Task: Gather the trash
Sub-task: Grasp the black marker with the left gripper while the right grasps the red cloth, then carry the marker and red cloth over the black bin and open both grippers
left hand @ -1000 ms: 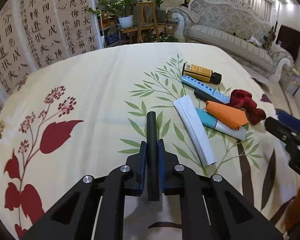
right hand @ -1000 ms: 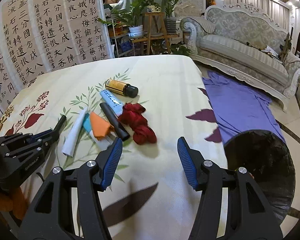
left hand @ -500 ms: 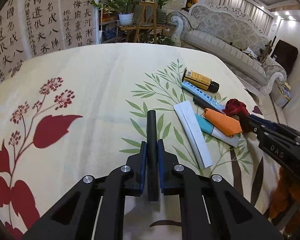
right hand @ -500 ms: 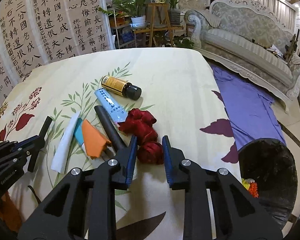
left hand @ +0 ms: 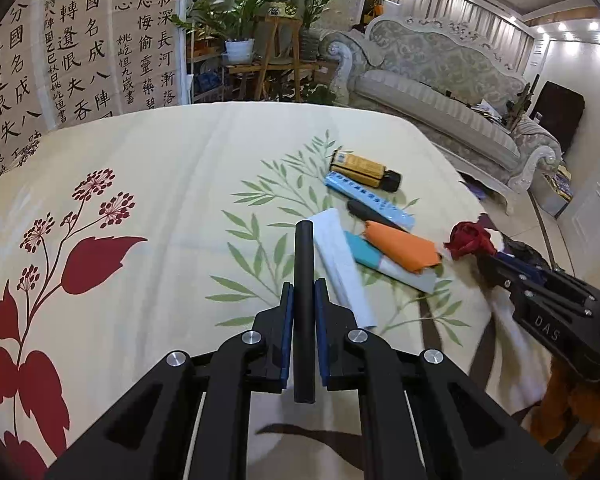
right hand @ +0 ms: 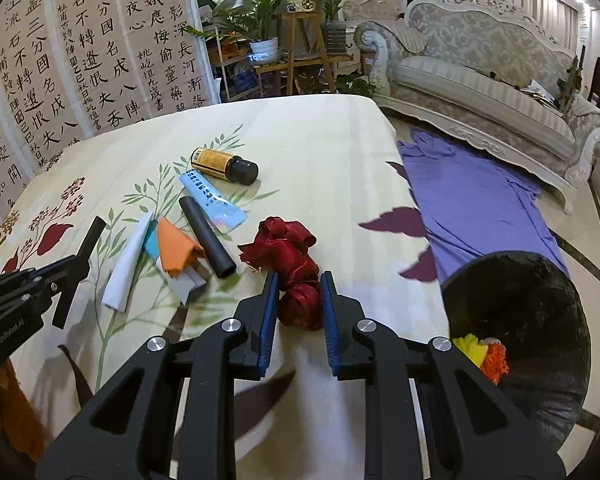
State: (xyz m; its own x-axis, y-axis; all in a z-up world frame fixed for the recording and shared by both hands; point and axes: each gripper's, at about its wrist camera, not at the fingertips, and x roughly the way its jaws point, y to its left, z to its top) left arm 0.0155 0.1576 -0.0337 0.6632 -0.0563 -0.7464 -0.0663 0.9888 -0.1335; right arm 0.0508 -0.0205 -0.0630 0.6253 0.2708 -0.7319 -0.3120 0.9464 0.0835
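A crumpled dark red ribbon (right hand: 288,252) lies near the right side of the floral tablecloth (right hand: 320,152). My right gripper (right hand: 300,280) is shut on the ribbon's near end, with both blue pads pressing it. The left wrist view shows the ribbon (left hand: 466,240) at the tip of the right gripper (left hand: 486,262). My left gripper (left hand: 303,292) is shut on a black tube (left hand: 303,264) that sticks out forward over the cloth. From the right wrist view, the left gripper (right hand: 74,268) sits at the far left with its tube (right hand: 86,248).
A pile lies left of the ribbon: brown bottle (right hand: 224,166), blue tube (right hand: 210,198), black cylinder (right hand: 208,236), orange paper (right hand: 174,248), white folded paper (right hand: 126,264). A black-lined bin (right hand: 540,280) stands on the floor right of the table, beside a purple cloth (right hand: 472,200).
My right gripper moved forward to the red ribbon and its jaws closed on it. The left gripper kept hold of the black tube and stayed about where it was.
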